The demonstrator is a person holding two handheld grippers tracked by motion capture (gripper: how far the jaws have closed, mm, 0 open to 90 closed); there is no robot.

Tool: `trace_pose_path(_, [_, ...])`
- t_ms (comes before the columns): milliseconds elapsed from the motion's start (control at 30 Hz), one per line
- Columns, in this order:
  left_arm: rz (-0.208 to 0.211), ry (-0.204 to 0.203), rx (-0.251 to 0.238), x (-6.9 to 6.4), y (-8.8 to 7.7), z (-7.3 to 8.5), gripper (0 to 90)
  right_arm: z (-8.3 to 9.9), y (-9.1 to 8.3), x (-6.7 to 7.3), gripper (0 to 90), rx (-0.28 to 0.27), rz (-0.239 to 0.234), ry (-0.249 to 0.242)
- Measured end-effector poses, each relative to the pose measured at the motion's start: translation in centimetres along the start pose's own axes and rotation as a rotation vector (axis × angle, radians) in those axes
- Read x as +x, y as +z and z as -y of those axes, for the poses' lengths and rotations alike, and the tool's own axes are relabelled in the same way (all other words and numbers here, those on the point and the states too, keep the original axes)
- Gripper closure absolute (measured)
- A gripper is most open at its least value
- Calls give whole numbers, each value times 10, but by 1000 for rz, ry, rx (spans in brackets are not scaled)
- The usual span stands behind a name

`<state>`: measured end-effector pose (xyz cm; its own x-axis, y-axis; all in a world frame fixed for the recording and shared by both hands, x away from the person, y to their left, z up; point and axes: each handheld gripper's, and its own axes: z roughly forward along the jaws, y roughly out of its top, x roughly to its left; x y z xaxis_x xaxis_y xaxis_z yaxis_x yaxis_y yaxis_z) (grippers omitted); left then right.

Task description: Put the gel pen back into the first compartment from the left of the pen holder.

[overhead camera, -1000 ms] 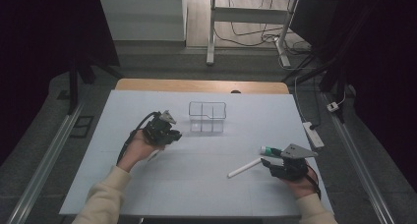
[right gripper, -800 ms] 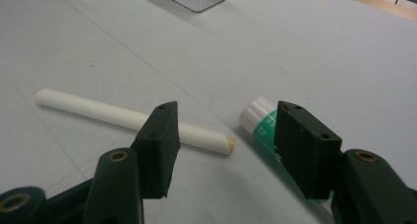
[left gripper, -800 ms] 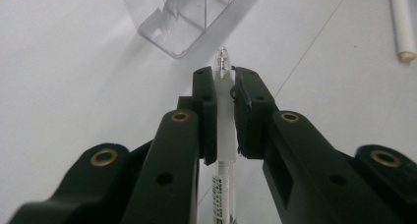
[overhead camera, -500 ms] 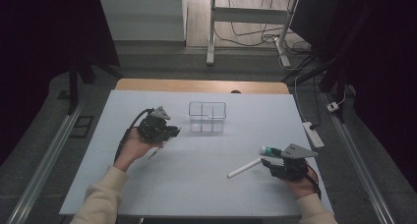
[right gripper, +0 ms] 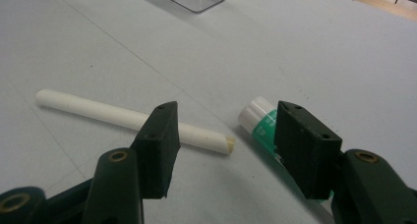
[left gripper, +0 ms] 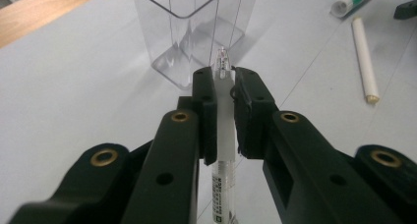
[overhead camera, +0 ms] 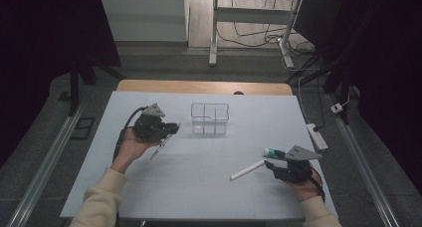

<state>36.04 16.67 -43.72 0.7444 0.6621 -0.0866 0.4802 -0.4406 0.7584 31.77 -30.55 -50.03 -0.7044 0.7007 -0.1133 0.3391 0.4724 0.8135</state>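
Observation:
My left gripper (overhead camera: 169, 129) (left gripper: 224, 96) is shut on a clear pen (left gripper: 223, 150) with a white label, lifted above the table left of the clear compartment box (overhead camera: 209, 118) (left gripper: 196, 27). The pen (overhead camera: 158, 148) hangs down below the jaws in the high view. My right gripper (overhead camera: 271, 163) (right gripper: 223, 135) stands open low over the table at the front right. Between and just beyond its jaws lie a white stick (right gripper: 128, 118) (overhead camera: 248, 170) and a green-and-white glue stick (right gripper: 263, 123) (overhead camera: 272, 152).
The light blue table top (overhead camera: 199, 187) has a wooden strip (overhead camera: 204, 86) along its far edge. A white power strip (overhead camera: 317, 136) lies off the table's right side. A metal frame with cables (overhead camera: 249, 33) stands on the floor beyond.
My left gripper has lifted and moved right, toward the clear box, carrying the pen. The right gripper has stayed where it was.

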Motion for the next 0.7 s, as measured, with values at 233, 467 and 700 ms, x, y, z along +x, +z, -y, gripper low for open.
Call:
trace_pose_path(233, [4, -4, -48, 0, -7, -1, 802, 0, 1, 0, 421, -3, -4, 1])
trace_pose_path(467, [11, -9, -94, -2, -12, -3, 802, 0, 1, 0, 420, -1, -2, -1])
trace_pose_path(700, [13, -10, -131, -4, -16, -4, 802, 0, 1, 0, 421, -3, -4, 1])
